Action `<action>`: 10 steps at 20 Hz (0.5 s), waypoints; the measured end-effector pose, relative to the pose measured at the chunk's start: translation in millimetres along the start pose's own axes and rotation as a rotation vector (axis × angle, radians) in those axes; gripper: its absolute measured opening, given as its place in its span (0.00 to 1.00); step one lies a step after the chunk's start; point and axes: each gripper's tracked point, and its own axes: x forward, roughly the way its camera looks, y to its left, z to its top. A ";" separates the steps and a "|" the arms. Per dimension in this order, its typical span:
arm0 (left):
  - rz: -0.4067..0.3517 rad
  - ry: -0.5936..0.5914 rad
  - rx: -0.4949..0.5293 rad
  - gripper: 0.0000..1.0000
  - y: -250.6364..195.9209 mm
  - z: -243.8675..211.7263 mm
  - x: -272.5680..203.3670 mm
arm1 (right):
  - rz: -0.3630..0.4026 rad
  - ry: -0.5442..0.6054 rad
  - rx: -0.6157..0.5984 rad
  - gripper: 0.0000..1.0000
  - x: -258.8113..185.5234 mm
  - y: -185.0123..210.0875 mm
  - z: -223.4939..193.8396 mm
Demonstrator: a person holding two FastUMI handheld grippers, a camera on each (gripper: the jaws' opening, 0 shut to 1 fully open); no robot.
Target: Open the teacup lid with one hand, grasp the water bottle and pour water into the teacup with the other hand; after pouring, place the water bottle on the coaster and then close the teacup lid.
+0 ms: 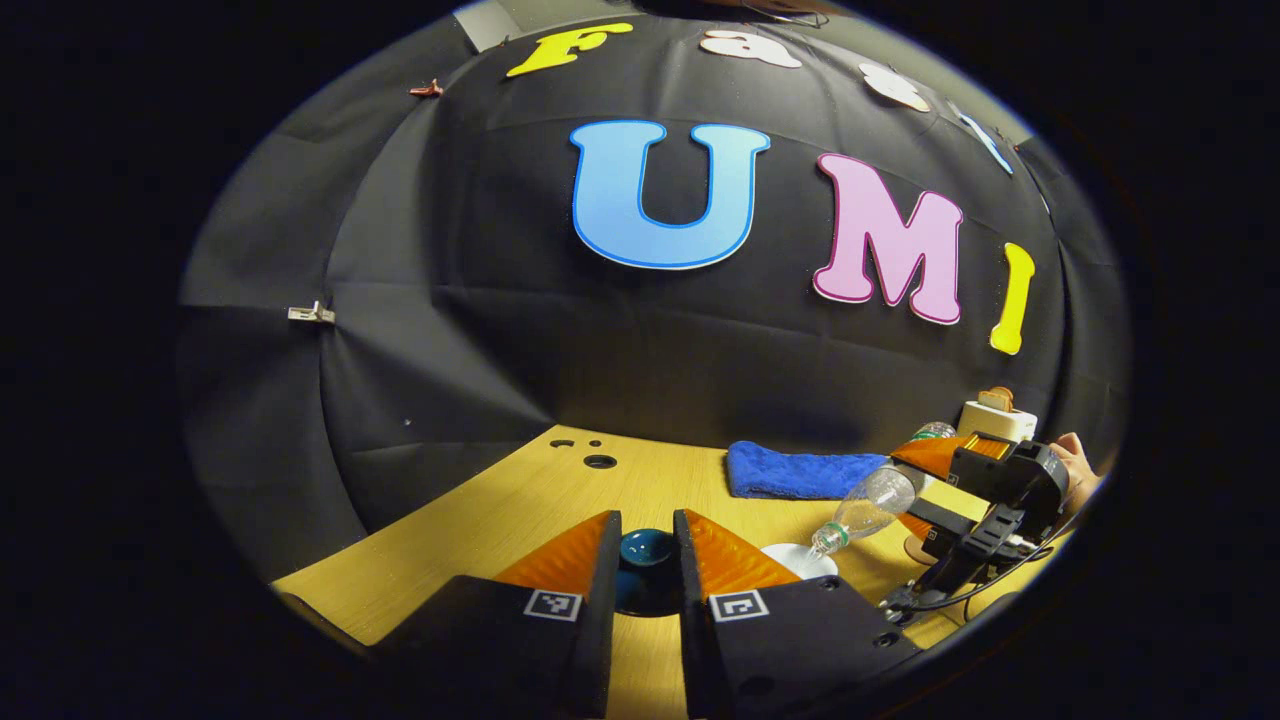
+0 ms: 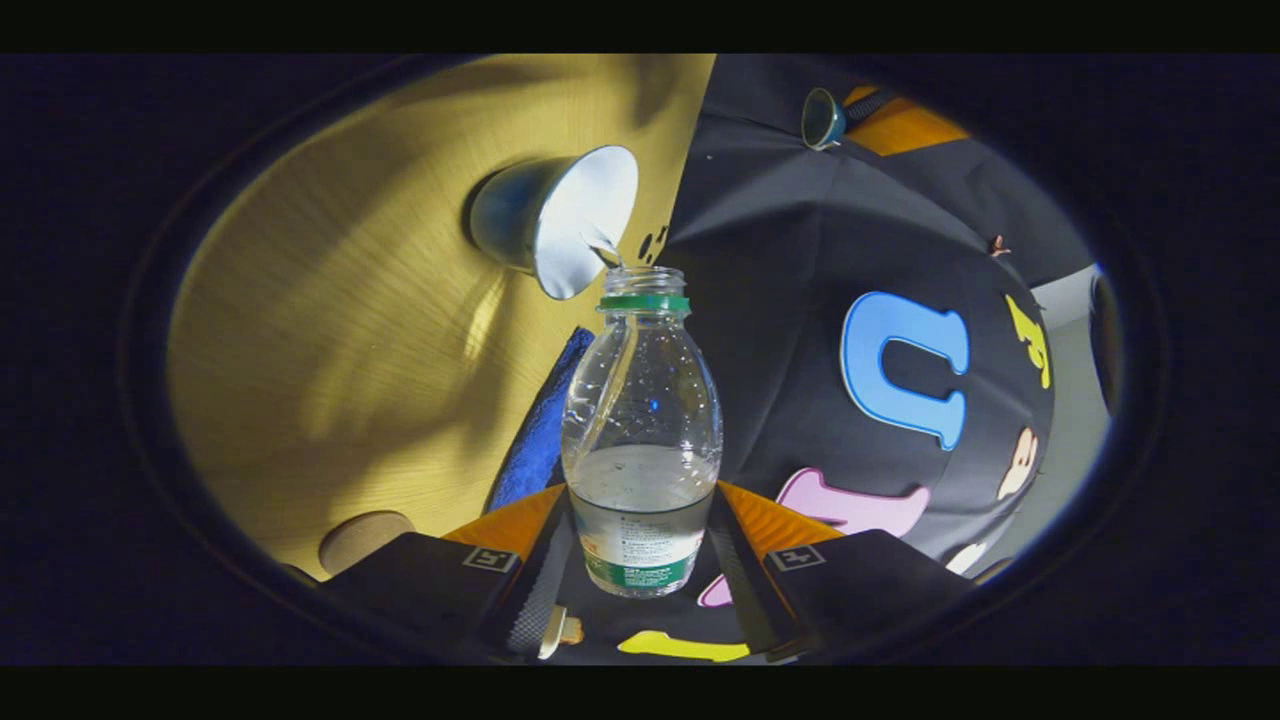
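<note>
Item: right gripper point(image 2: 640, 545). My fingers are clamped on the lower body of the water bottle point(image 2: 641, 420), which is tipped neck-first toward the teacup point(image 2: 560, 220); a thin stream runs from its mouth onto the cup's white inside. About a third of the water remains.

Item: left gripper point(image 1: 646, 570). My fingers are closed on the knob of the teacup lid point(image 1: 645, 555), held clear above the table point(image 1: 520, 510), near its front edge.

Item: teacup, also in the left gripper view point(image 1: 800, 560), standing toward the table's right side with the bottle's mouth just over its rim.

Item: coaster point(image 2: 365, 540), a round disc on the table beside the cup, bare.

Item: blue cloth point(image 1: 800, 470), along the table's back edge.

Handling note: I would keep the tilt shallow and the mouth over the cup's middle so the stream stays inside. The fill level is hard to read from here, so I would right the bottle early rather than late.
</note>
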 end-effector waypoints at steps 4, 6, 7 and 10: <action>0.005 -0.002 -0.005 0.32 -1.1 -0.1 -0.4 | -0.037 -0.017 -0.037 0.75 -0.7 2.5 -0.8; 0.008 0.001 -0.010 0.32 -2.5 -1.6 -0.2 | -0.056 -0.029 -0.064 0.75 -2.1 4.3 -1.2; 0.009 0.002 -0.013 0.29 -2.4 -2.1 0.2 | -0.068 -0.036 -0.079 0.75 -2.2 4.0 -1.0; 0.013 0.002 -0.021 0.32 -2.6 -1.8 -1.0 | -0.114 -0.066 -0.123 0.75 -5.6 8.1 1.5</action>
